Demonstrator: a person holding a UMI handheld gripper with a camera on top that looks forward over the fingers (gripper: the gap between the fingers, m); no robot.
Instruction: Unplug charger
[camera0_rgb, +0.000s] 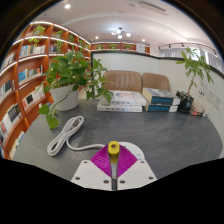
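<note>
My gripper (113, 153) is shut on a small yellow plug (113, 147), which sticks up between the tips of the two magenta pads (100, 160). The fingers meet along the middle with no gap showing. A white cable (65, 133) lies looped on the grey surface (150, 130) to the left, just ahead of the fingers. I cannot tell whether the cable joins the yellow plug. No socket or power strip is in sight.
A leafy potted plant (72, 75) stands beyond the cable, beside tall bookshelves (25, 70) on the left. Stacks of books (122, 100) and more books (160, 98) lie ahead before cardboard boxes (125, 80). A second plant (195, 65) is far right.
</note>
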